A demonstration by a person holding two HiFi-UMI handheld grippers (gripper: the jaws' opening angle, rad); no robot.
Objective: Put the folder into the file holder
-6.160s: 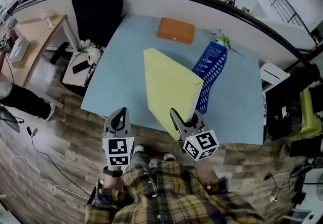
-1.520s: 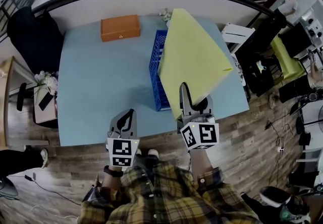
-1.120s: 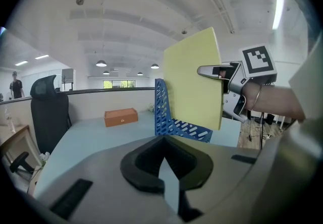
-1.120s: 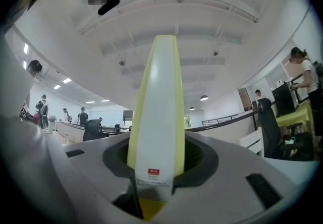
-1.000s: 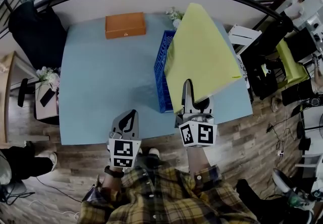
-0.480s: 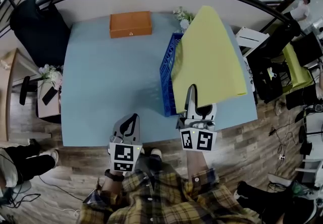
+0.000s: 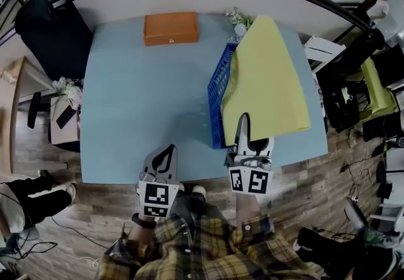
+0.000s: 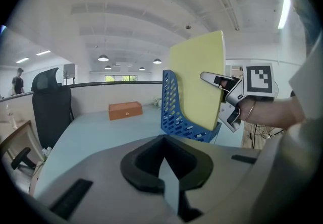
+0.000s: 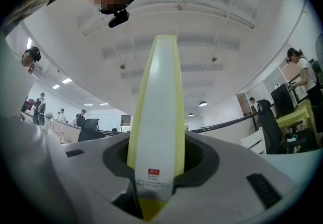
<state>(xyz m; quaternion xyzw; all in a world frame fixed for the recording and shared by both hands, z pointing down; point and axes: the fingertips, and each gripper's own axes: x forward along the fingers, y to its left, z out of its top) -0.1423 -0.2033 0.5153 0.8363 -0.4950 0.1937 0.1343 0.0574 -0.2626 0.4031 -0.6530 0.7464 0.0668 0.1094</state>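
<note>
Nearest is the person's checked shirt [image 7: 208, 250], at the bottom of the head view. Just past it are the two grippers, over the near edge of the light blue table [image 7: 145, 96].

The left gripper [image 7: 169, 148] is on the left. Its jaws are pressed together and there is nothing between them. It is over the table's near edge, well apart from the other things.

The right gripper [image 7: 247, 130] is on the right. Its jaws are pinching the yellow folder [image 7: 268, 77] at the near end. In the right gripper view the folder's white back with a small red mark stands right between the jaws.

The folder is held up in the air, tilted, with its far end higher. It is over the right side of the table, right at the blue file holder [image 7: 221, 102]. From above it hides the right part of the holder. In the left gripper view its low edge is just beside the holder's tall side. I cannot tell if it touches the holder.

The holder is made of blue plastic with many little slots.

Farther back and to the left, an orange box [image 7: 170, 28] lies flat on the table. Some small white flowers [image 7: 238, 20] are by the far edge, just behind the holder.

A black chair [image 7: 47, 33] stands off the table at the far left.
</note>
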